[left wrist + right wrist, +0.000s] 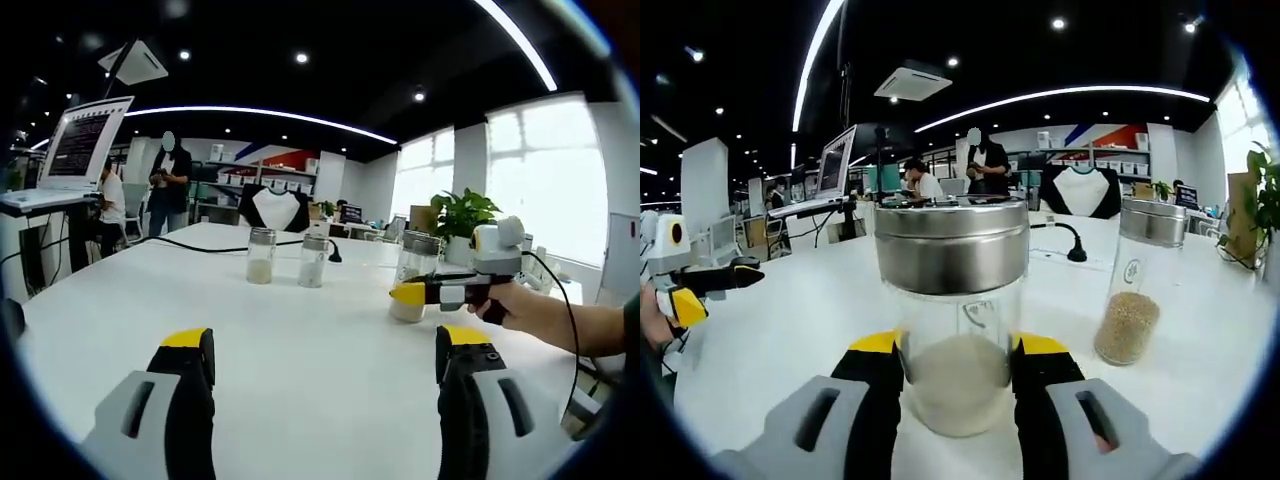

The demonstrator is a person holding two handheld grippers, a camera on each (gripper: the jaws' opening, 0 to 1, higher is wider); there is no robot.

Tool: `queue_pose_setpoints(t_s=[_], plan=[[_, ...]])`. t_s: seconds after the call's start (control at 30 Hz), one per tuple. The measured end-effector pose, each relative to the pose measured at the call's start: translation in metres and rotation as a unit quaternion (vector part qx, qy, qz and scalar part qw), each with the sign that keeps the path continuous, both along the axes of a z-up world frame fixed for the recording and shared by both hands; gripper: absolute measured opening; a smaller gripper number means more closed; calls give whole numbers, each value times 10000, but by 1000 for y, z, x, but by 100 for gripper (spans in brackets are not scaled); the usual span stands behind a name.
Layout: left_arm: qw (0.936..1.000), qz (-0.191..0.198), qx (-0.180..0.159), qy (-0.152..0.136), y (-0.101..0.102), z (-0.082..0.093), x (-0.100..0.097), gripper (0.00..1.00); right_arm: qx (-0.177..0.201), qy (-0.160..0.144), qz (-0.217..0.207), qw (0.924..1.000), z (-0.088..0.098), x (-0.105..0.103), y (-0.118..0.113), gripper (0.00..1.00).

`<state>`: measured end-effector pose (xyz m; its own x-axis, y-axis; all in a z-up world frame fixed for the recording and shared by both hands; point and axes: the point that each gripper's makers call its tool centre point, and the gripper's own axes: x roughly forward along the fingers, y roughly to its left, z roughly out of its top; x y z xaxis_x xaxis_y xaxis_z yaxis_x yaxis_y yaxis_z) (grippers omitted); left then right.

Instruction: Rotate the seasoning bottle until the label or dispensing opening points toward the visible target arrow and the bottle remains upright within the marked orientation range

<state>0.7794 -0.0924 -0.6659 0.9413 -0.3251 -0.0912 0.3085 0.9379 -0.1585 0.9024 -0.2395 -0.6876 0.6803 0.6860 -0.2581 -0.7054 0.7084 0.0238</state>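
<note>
A clear seasoning bottle (pixel 955 300) with a steel lid and pale powder at its bottom stands upright on the white table (pixel 790 340). My right gripper (pixel 958 352) is shut on its lower body, one yellow-tipped jaw on each side. In the left gripper view the same bottle (pixel 417 262) stands at the right, with the right gripper (pixel 408 293) reaching in from a hand (pixel 530 310). My left gripper (pixel 325 345) hovers open over bare table with nothing between its jaws. It also shows as the left gripper (pixel 712 290) at the left edge of the right gripper view.
Two more lidded bottles (pixel 260 255) (pixel 313 260) stand mid-table; one with brown grains (pixel 1135 290) is right of the held bottle. A black cable (pixel 200 245) runs across the far table. A laptop on a stand (pixel 85 140), a potted plant (pixel 462 215) and people stand beyond.
</note>
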Motion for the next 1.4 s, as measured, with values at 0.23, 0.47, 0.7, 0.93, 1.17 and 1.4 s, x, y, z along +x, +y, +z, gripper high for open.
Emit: queue_pose_setpoints(t_s=[0.23,0.47,0.7,0.93,1.17,1.4], plan=[[10000,24,0,8,0,0,-1,97,15,-7,118,9999,0,-16,0,42],[10000,29,17,8,-1,0,-1,97,16,18,251,9997,0,-24,0,42],[10000,29,17,26,-2,-1,-1,96,-5,26,377,9993,0,-32,-1,42],[10000,38,2,51,-1,-2,-1,96,-11,44,436,9990,-1,-32,0,42],[10000,32,-18,77,-1,-3,0,96,-11,51,430,9991,-1,-32,1,42],[10000,42,-27,78,0,-3,-1,96,570,570,659,9946,1,-37,6,55]])
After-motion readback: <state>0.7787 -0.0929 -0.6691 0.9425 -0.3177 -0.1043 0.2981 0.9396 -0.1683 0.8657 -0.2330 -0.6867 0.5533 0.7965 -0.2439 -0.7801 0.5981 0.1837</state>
